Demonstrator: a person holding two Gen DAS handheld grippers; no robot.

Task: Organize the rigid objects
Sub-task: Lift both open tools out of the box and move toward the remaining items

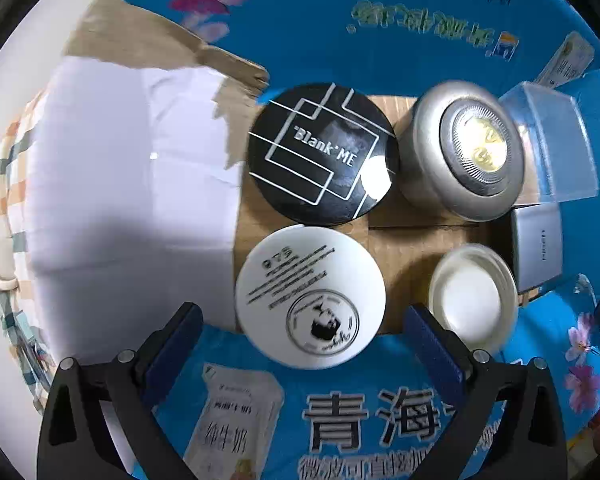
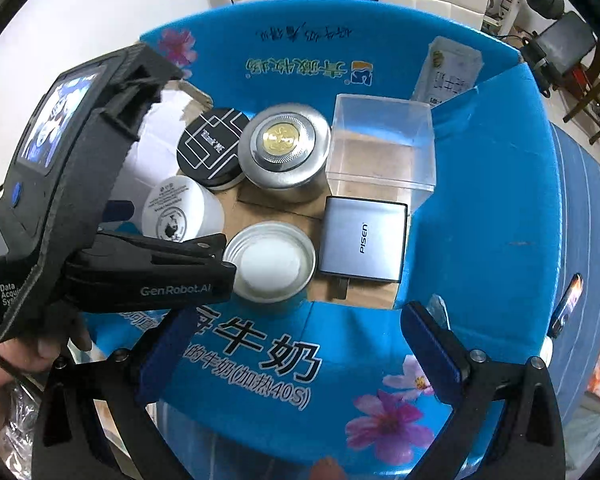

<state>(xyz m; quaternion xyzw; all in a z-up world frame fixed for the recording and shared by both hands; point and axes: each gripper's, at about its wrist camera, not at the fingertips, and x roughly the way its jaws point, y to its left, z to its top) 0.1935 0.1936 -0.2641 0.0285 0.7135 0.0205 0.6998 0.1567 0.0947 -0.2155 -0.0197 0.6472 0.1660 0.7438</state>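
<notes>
Rigid objects sit packed in a blue milk carton [image 2: 480,208] with its flaps folded out: a black "Blank ME" compact [image 1: 322,154], a silver puck light [image 1: 462,150], a clear plastic box [image 2: 380,148], a white round compact [image 1: 310,296], a white-lidded jar [image 2: 270,266] and a grey PISEN charger [image 2: 362,240]. My worry is the crowding; the items touch or nearly touch, so a finger coming down between the white round compact and the white-lidded jar could shove a neighbour, tip the jar, or snag the near flap. The compacts' smooth lids look slippery, so a pinch on their rims could skid off. The left gripper [image 1: 304,340] hovers above the white round compact, jaws spread wide, gripping nothing; whether the pads touch the compact I cannot tell. The right gripper [image 2: 296,340] hangs over the near flap, jaws equally wide and empty, well apart from the charger.
</notes>
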